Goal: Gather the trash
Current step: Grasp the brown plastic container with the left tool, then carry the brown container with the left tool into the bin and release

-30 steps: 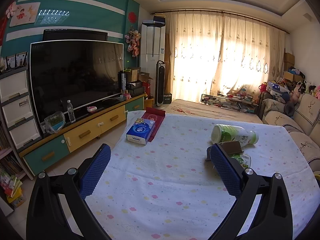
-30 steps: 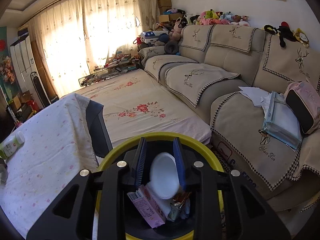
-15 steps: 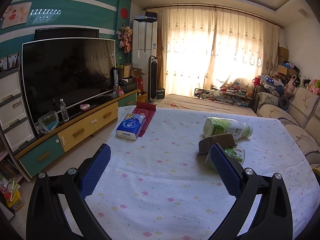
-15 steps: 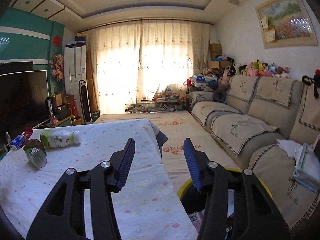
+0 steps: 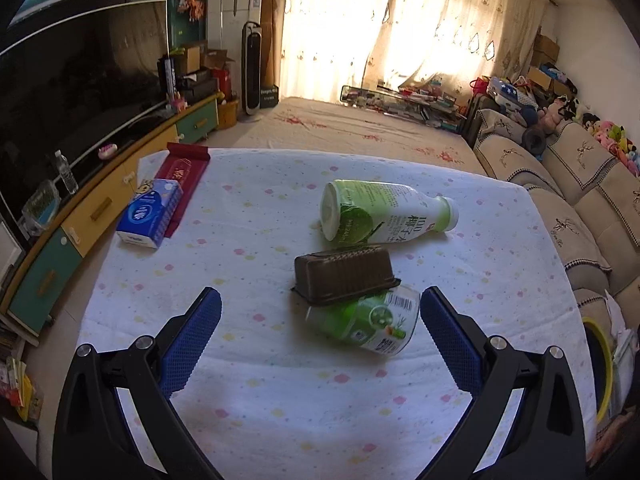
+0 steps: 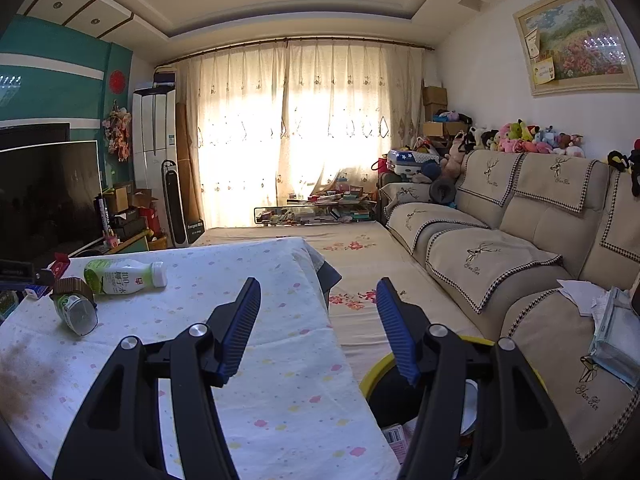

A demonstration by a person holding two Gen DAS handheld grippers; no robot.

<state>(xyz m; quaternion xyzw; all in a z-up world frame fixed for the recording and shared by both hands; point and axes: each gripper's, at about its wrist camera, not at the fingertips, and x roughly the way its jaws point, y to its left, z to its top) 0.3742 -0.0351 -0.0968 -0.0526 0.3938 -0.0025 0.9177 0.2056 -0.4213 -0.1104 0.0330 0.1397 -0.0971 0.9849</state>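
On the dotted tablecloth [image 5: 248,392] lie a green-and-white bottle [image 5: 388,212], a brown plastic tray [image 5: 344,276] turned upside down, and a green-labelled cup [image 5: 368,320] on its side under the tray's edge. My left gripper [image 5: 320,304] is open, its blue pads on either side of the cup and tray without touching them. My right gripper [image 6: 318,300] points level over the table's right edge, its jaws opening with nothing between them. Below it stands a yellow-rimmed trash bin [image 6: 376,372] with wrappers inside. The same bottle [image 6: 124,276] and cup [image 6: 76,312] lie at the left.
A blue tissue pack [image 5: 150,212] and a red box [image 5: 182,172] lie at the table's left edge. A TV cabinet [image 5: 96,208] runs along the left, a beige sofa [image 6: 520,248] along the right. A flowered mat [image 5: 360,132] covers the floor beyond the table.
My left gripper moved forward and tilted down until the cup and tray sit between its pads. My right gripper let a white lid drop into the bin, rose, swung level and opened wider.
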